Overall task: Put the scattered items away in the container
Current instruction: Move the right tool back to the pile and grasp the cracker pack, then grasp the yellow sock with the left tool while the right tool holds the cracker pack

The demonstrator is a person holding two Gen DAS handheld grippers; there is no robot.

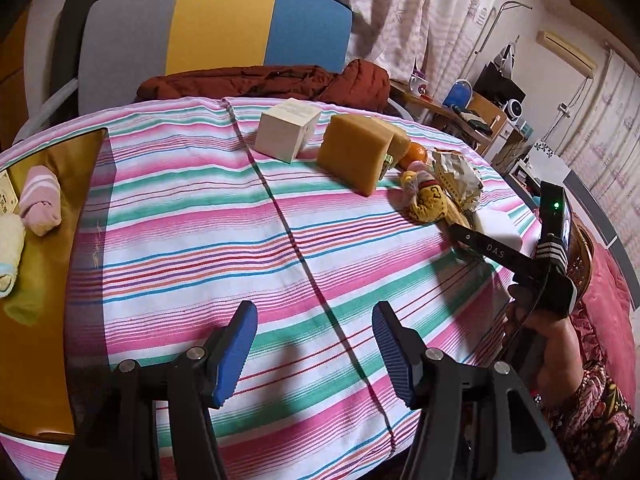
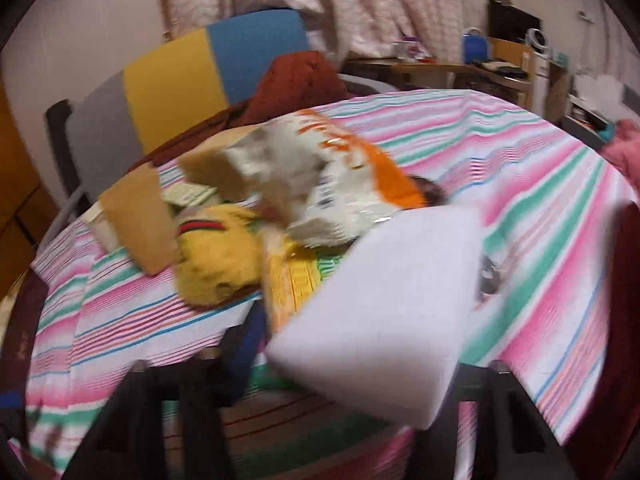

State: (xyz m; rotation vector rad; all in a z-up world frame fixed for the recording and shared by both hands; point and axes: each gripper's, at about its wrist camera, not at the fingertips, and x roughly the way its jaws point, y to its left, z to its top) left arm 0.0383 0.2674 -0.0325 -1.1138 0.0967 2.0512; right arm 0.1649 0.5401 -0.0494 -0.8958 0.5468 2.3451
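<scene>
My left gripper [image 1: 316, 340] hangs open over the striped tablecloth [image 1: 240, 240], with nothing between its blue pads. A gold-brown container [image 1: 48, 340] at the left holds a pink sock roll [image 1: 40, 204] and a pale yellow roll [image 1: 10, 248]. My right gripper [image 2: 360, 344] is shut on a white foam block [image 2: 392, 292], which sits tilted between its fingers; the picture is blurred. In the left wrist view the white foam block [image 1: 498, 228] shows at that gripper's tip. Close behind lie a crumpled snack bag [image 2: 320, 176], a yellow sock roll [image 2: 216, 256] and a tan sponge [image 2: 138, 220].
A white box [image 1: 286, 130], tan sponges [image 1: 356, 156] and an orange [image 1: 416, 154] stand at the table's far side. A rust-red jacket [image 1: 260, 80] lies on the striped chair [image 1: 220, 24] behind. A person's hand and patterned sleeve [image 1: 592, 400] are at the right.
</scene>
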